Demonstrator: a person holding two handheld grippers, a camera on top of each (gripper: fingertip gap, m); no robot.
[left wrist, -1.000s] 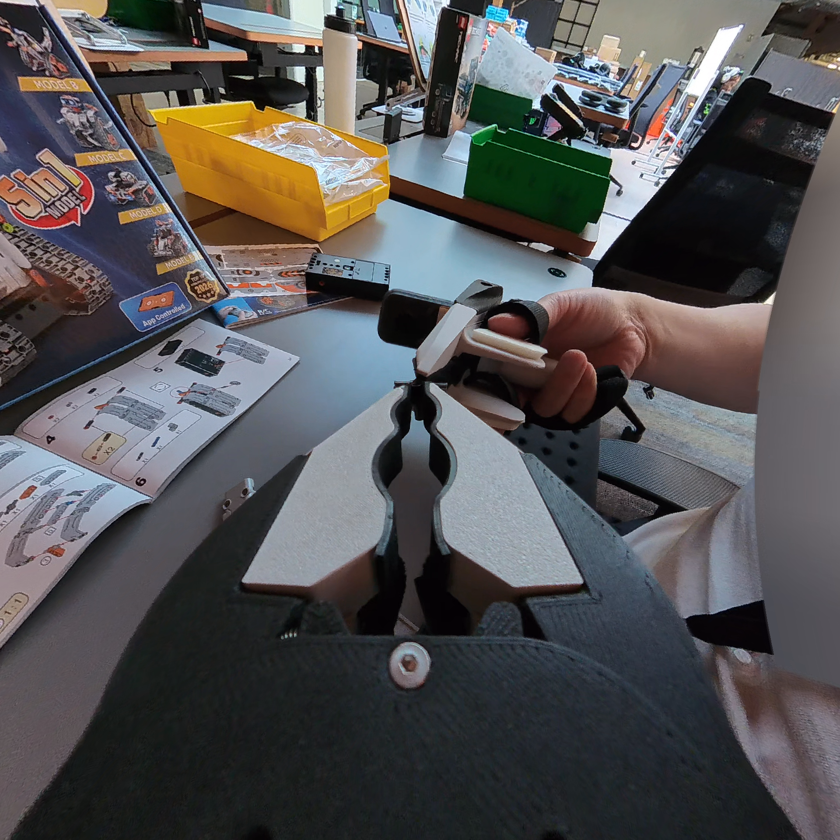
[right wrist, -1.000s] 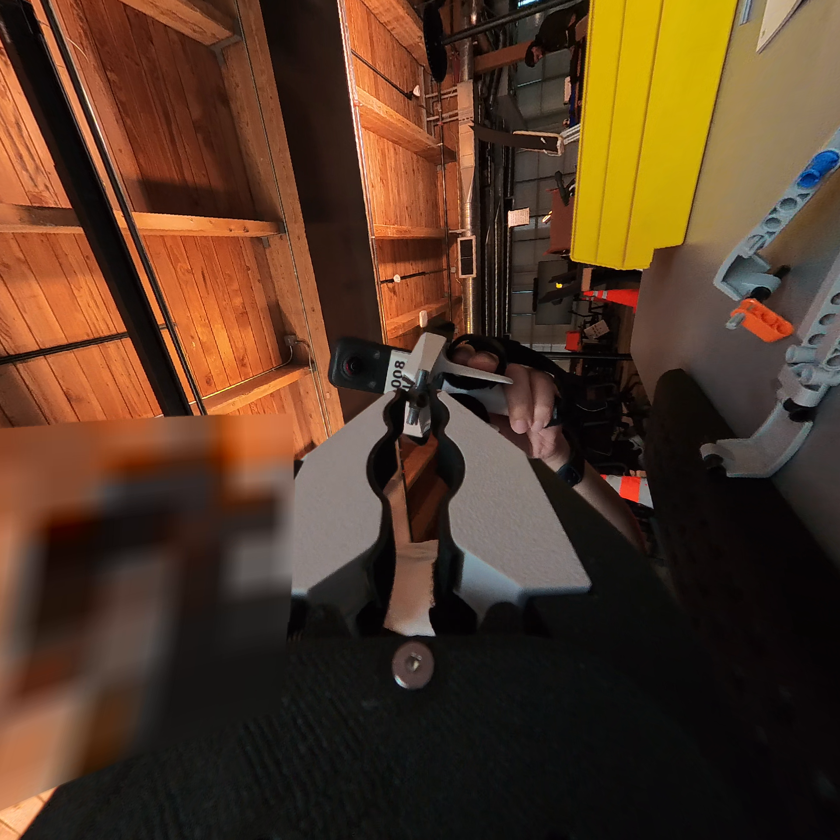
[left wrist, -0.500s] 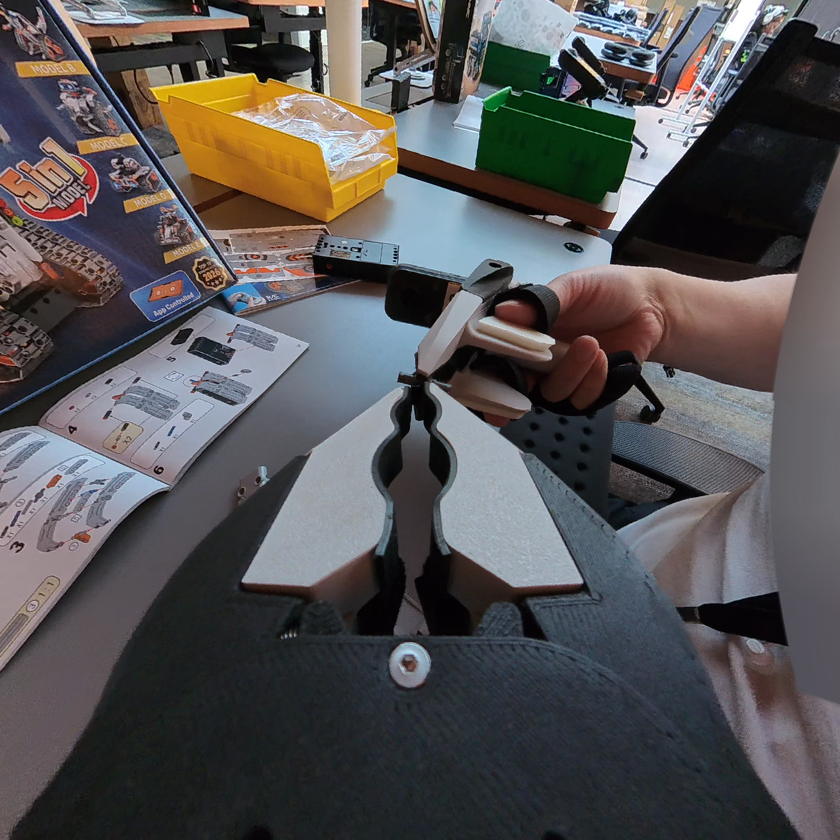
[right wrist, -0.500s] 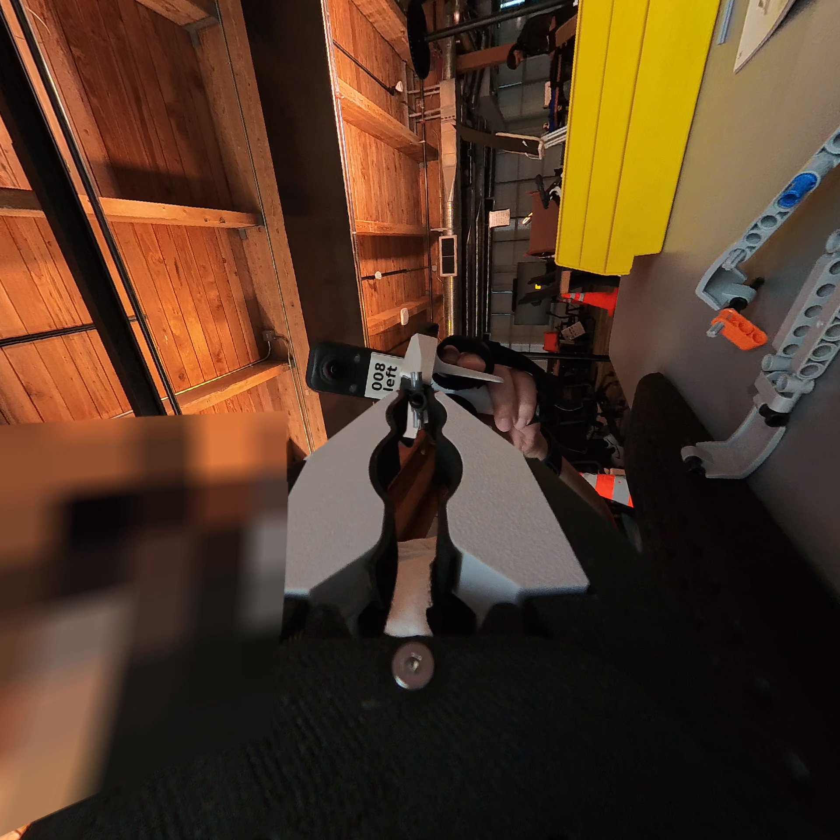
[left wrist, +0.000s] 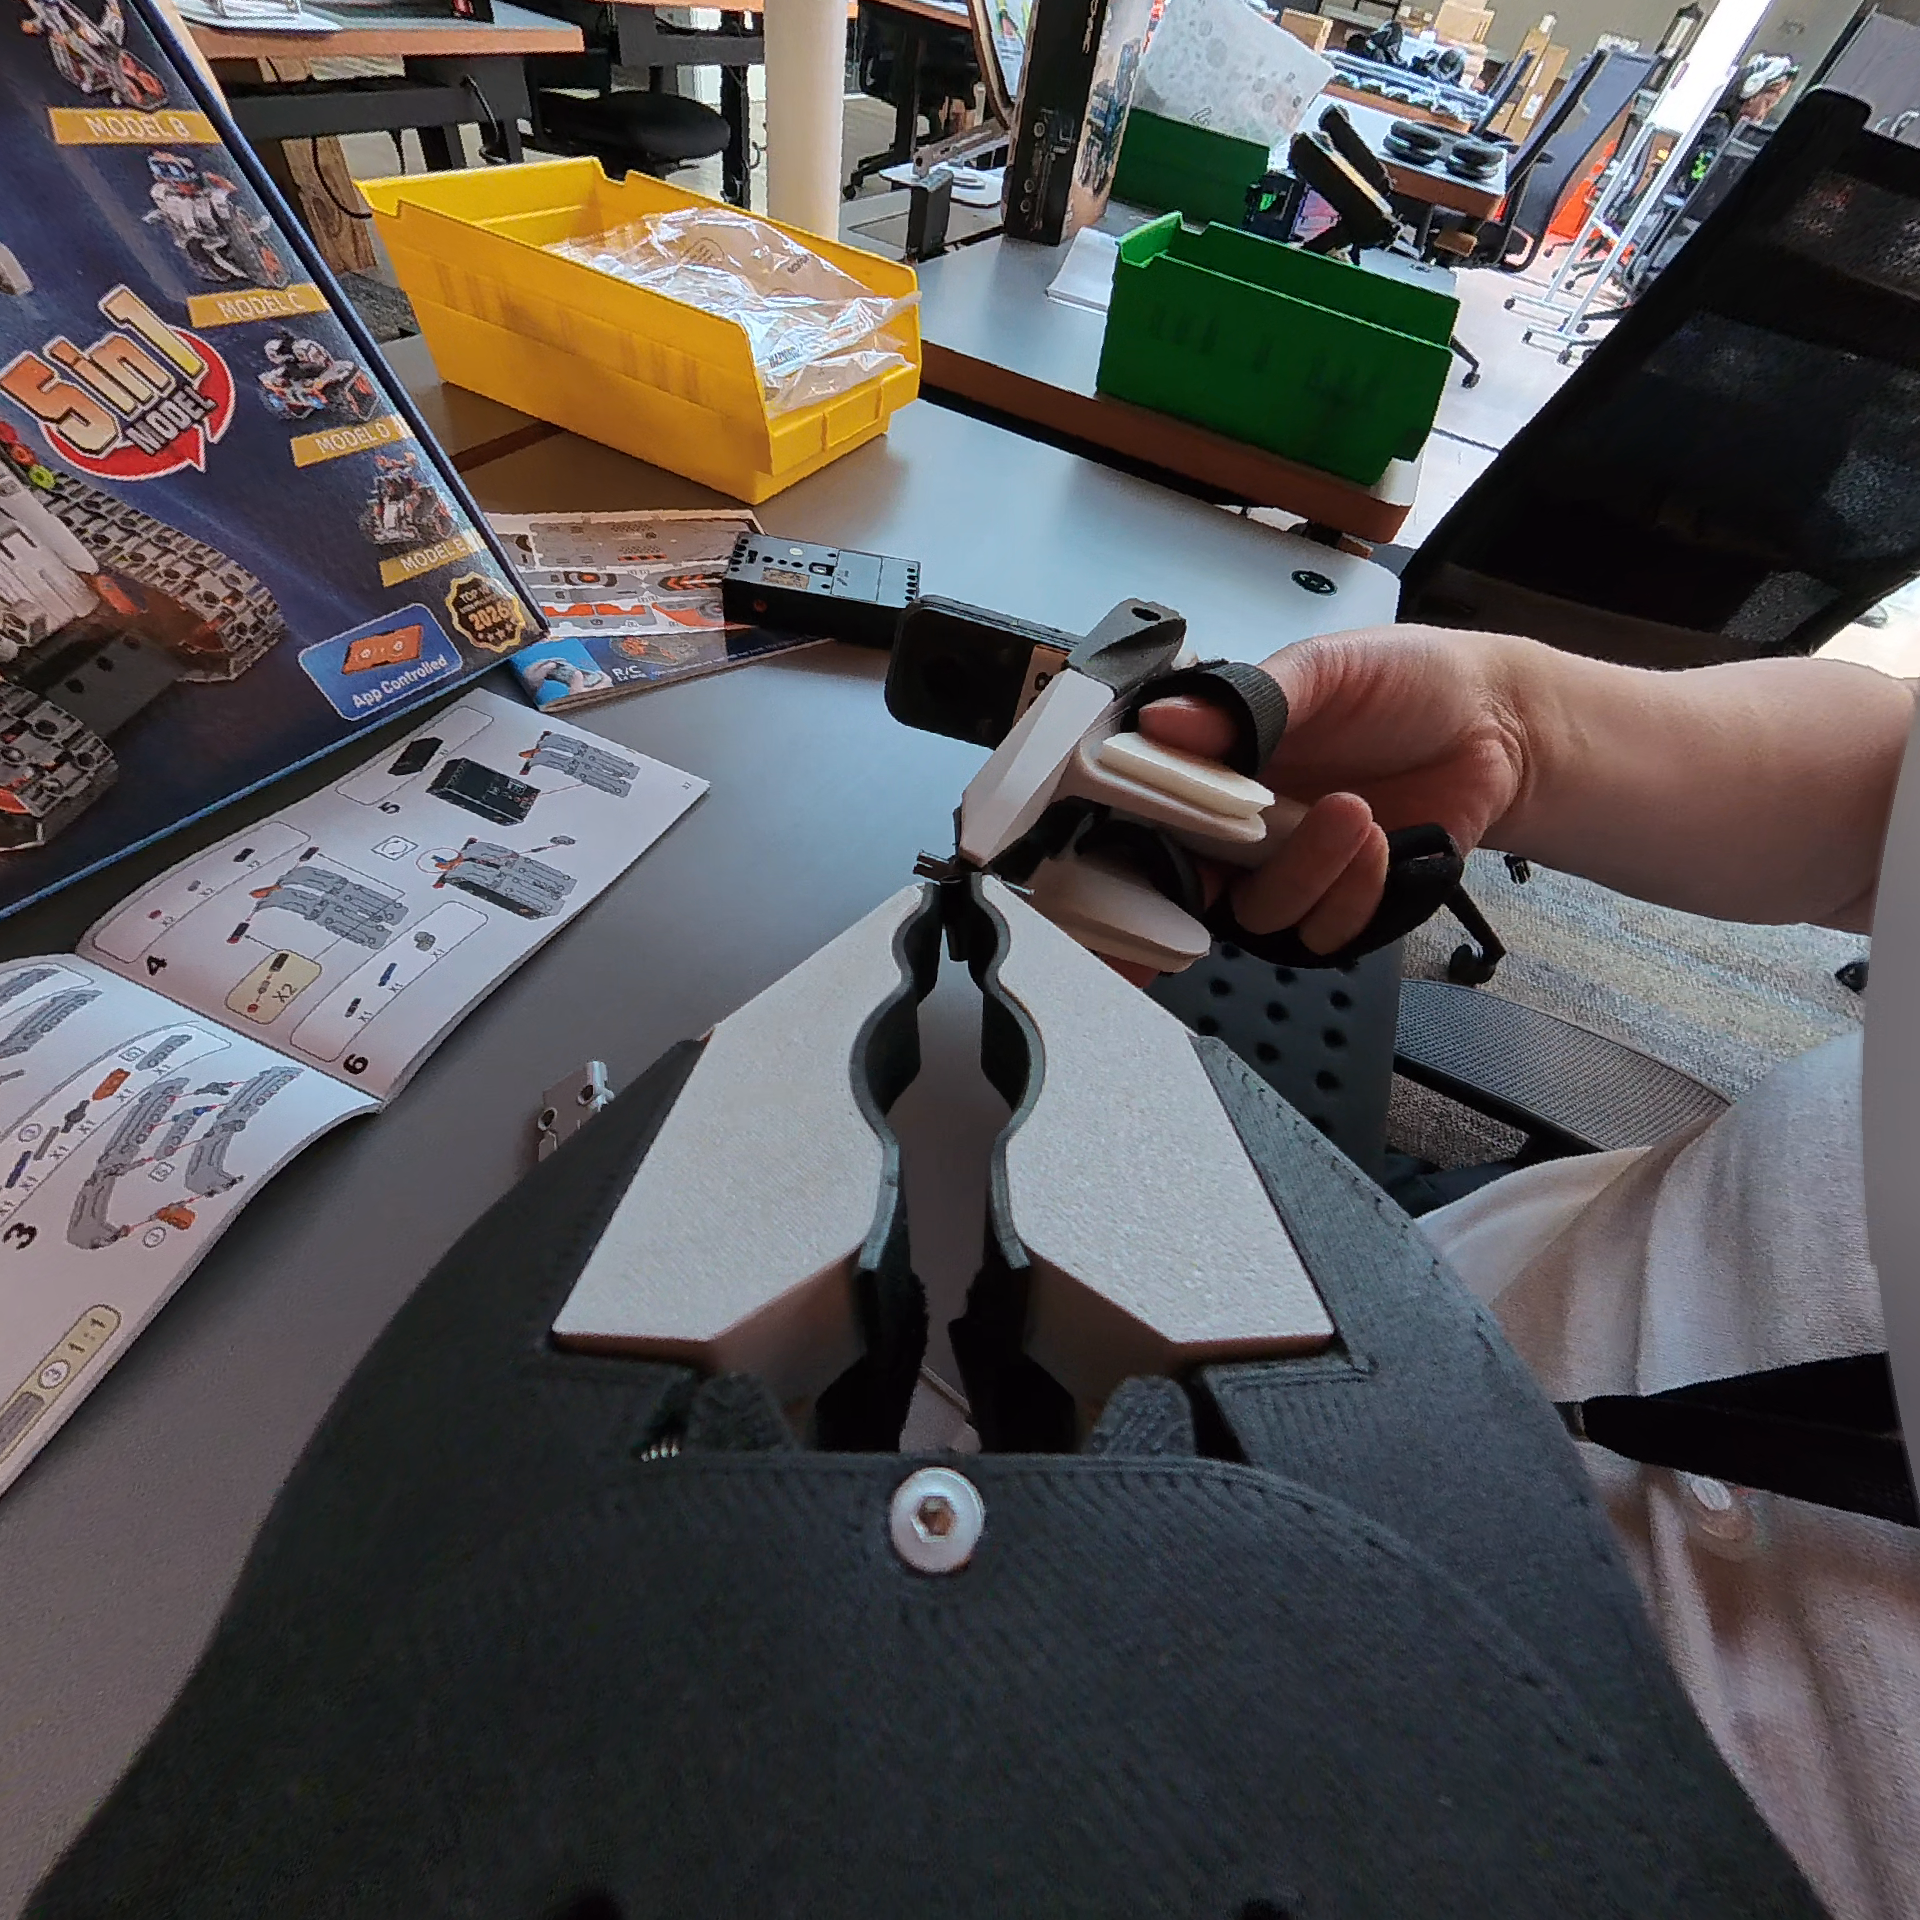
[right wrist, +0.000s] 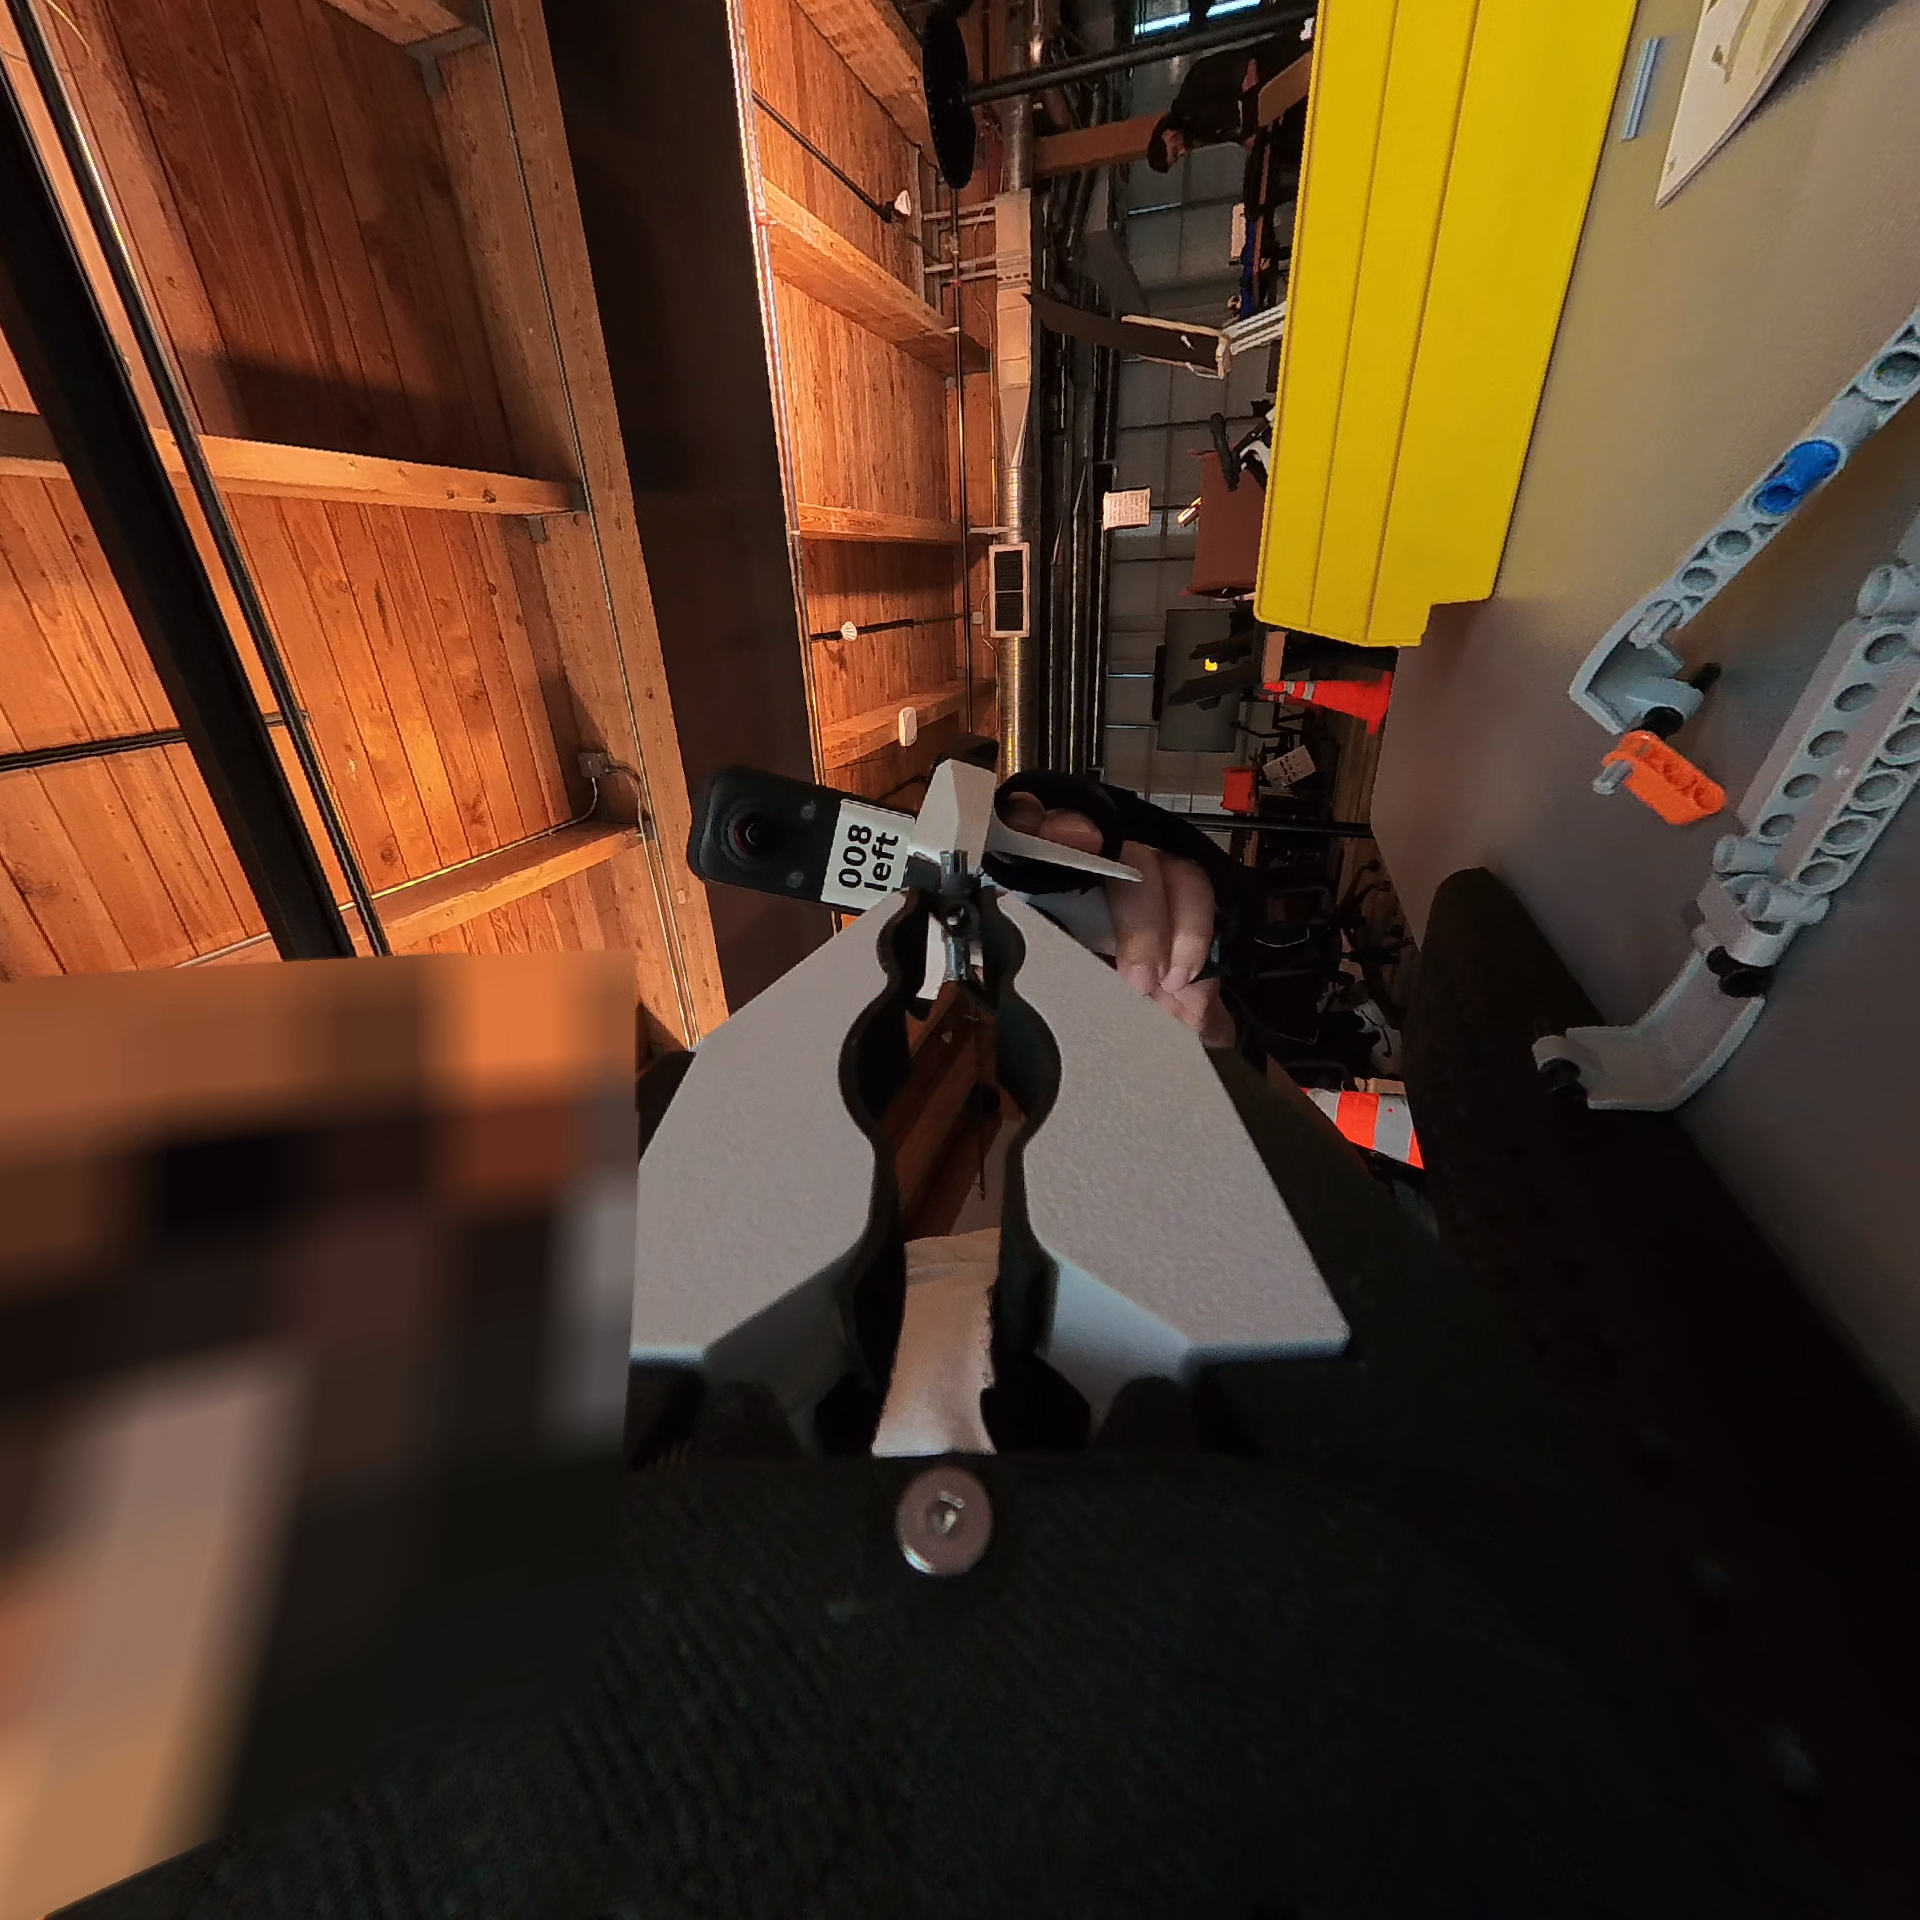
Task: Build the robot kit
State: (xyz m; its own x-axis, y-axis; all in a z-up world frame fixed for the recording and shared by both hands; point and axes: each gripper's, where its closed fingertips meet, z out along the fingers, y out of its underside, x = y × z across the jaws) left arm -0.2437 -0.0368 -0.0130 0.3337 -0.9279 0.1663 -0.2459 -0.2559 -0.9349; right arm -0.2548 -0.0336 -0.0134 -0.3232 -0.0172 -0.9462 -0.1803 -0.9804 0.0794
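My left gripper [left wrist: 951,906] and right gripper [right wrist: 958,920] are held above the grey table [left wrist: 790,790], pointing at each other with their tips meeting. Each is shut, and a small dark pin-like part [left wrist: 948,881] is pinched where the tips meet; it also shows in the right wrist view [right wrist: 956,899]. In the left wrist view the right gripper [left wrist: 966,862] comes in from the right in a person's hand [left wrist: 1382,769]. In the right wrist view the left gripper [right wrist: 951,862] faces me with its camera. Which gripper bears the part I cannot tell.
A toy box [left wrist: 187,447] stands at the left, with an open instruction booklet [left wrist: 312,935] and a black battery box [left wrist: 821,582] on the table. A yellow bin [left wrist: 644,343] and a green bin [left wrist: 1268,343] sit behind. A grey beam assembly [right wrist: 1818,748] and an orange connector [right wrist: 1662,774] lie on the table. Both grippers' tips are close together, under 4 cm apart.
Both grippers stay shut and tip to tip. Both views have shifted slightly, so the pair has drifted a little together over the table.
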